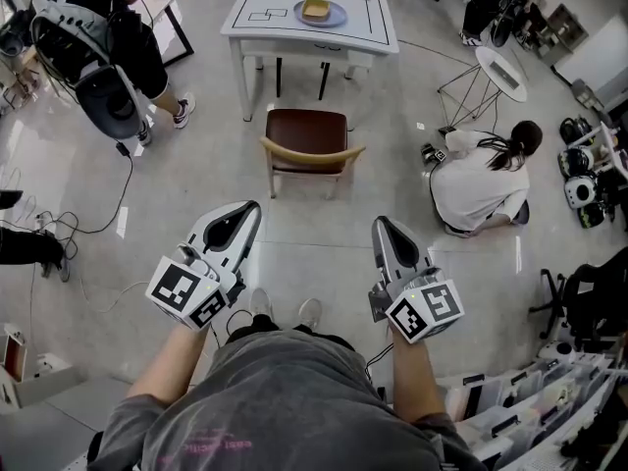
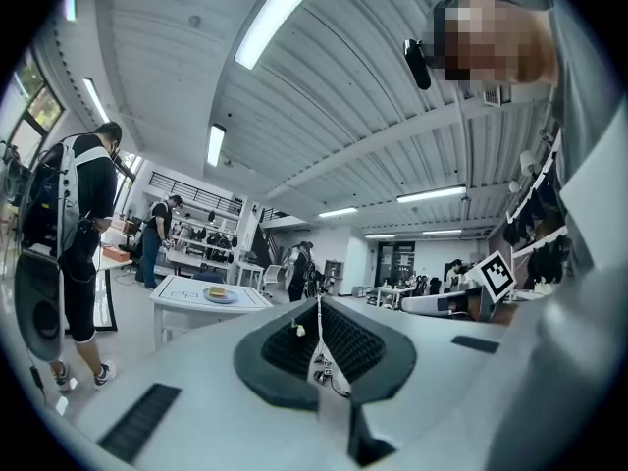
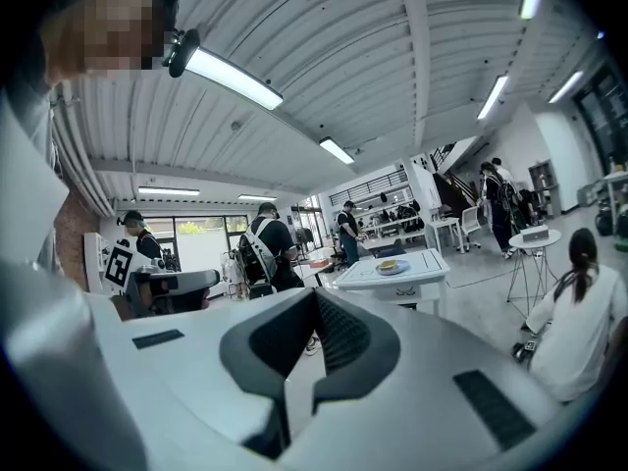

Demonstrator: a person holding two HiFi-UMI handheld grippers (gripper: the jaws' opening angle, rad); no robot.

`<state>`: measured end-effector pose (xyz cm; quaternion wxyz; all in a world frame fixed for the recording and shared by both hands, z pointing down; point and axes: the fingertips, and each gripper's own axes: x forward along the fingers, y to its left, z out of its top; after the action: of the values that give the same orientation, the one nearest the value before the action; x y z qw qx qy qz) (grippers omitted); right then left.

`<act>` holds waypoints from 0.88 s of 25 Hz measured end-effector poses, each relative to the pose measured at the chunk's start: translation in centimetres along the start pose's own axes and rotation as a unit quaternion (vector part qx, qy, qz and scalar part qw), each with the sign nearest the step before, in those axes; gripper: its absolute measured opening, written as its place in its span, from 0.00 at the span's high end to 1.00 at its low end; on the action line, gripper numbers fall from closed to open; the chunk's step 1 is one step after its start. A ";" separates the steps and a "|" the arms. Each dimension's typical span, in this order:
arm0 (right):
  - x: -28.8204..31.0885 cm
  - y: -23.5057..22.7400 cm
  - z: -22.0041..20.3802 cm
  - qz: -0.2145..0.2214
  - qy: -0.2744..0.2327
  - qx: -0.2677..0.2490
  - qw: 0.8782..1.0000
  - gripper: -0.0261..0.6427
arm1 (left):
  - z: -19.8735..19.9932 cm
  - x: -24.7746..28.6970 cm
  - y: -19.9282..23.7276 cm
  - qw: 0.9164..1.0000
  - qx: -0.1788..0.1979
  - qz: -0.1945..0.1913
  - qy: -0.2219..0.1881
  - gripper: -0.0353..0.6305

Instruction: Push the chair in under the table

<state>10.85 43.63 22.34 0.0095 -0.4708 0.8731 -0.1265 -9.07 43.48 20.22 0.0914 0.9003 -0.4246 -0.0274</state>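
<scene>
Standing just below the white table (image 1: 368, 27) at the upper centre of the head view, not yet under it, the brown-seated chair (image 1: 306, 133) is shown with its curved wooden backrest turned toward the claws and well apart from both. The left gripper (image 1: 249, 210) and right gripper (image 1: 381, 226) are held level in the lower half of the frame, each closed with nothing between its jaws. A plate (image 1: 321, 13) is seen on the table.
</scene>
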 end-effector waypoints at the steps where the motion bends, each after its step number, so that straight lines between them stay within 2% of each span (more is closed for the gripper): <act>1: 0.1 0.1 0.0 0.001 0.000 0.000 1.000 0.99 | 0.0 0.0 0.0 1.000 0.000 0.000 0.000 0.93; 22: 0.5 -0.8 0.0 -0.017 0.001 -0.005 1.000 0.98 | -0.4 0.4 0.4 1.000 0.011 0.007 0.003 0.91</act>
<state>11.21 42.86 22.58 0.0042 -0.4858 0.8654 -0.1225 -9.08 42.95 20.68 0.0832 0.8984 -0.4307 -0.0196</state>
